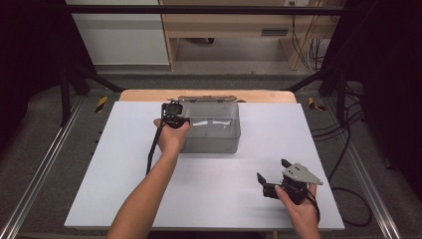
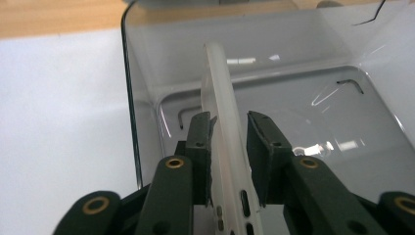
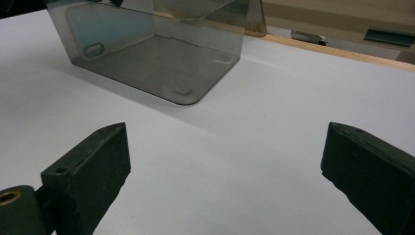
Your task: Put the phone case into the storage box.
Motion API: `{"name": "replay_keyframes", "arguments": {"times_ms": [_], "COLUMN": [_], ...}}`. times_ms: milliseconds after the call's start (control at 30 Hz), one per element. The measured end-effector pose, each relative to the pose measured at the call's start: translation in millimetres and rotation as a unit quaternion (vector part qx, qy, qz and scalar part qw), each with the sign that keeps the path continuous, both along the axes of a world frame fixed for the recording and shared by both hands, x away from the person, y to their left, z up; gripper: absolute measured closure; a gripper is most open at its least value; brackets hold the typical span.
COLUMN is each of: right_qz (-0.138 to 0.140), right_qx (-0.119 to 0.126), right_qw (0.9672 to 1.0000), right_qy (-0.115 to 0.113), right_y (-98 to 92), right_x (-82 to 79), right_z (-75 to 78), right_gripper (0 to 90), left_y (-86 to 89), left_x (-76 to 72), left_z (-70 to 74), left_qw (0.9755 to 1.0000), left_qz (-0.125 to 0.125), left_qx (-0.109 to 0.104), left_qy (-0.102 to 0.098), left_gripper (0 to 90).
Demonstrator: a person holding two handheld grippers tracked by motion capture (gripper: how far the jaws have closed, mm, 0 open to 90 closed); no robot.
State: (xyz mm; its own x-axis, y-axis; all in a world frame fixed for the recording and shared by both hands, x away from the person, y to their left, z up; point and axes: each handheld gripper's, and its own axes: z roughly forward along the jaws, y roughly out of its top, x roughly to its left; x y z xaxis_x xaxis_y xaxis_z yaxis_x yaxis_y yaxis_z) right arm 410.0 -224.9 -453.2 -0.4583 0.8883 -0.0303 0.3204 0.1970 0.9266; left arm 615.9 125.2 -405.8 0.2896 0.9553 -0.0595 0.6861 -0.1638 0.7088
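One clear plastic bin, one translucent phone case, two grippers

Both forearms are bare, with no sleeve in sight, and each hand holds a black two-jaw gripper: the left gripper on the far left, the right gripper on the near right. A black cable trails from the left one along the forearm, while the right one carries a grey three-cornered plate dotted with what look like small holes, though the high view is too coarse to be sure. In the left gripper view the jaws are matte black arms with brass-coloured rings at the pivots and flat rectangular pads, each with a small recessed screw hole; the right gripper's pads are the same blocky black shape.
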Motion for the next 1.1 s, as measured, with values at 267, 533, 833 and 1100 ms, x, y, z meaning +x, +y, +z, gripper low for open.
{"name": "replay_keyframes", "arguments": {"times_ms": [267, 533, 833, 1100], "right_qz": [0.006, 0.010, 0.009, 0.011], "right_qx": [-0.003, -0.002, -0.004, -0.007], "right_qw": [1.0000, 0.9999, 0.9999, 0.9999], "right_qy": [-0.001, 0.001, -0.002, -0.008], "right_y": [1.2, 2.9, 3.5, 2.9], "right_x": [-0.3, -0.5, -0.8, -1.7], "right_z": [-0.1, -0.1, -0.2, 0.3], "right_gripper": [4.6, 4.6, 4.5, 4.1], "left_y": [-1.5, -0.1, 6.4, 14.3], "left_x": [-4.1, -7.3, -11.6, -19.7], "left_z": [2.1, -1.2, 6.3, 22.0], "left_qw": [0.9947, 0.9918, 0.9937, 0.9910], "left_qz": [-0.022, -0.040, -0.039, -0.036], "left_qx": [0.090, 0.102, 0.060, -0.012], "left_qy": [-0.046, -0.065, -0.087, -0.128], "left_gripper": [69.6, 68.9, 62.3, 33.0]}}
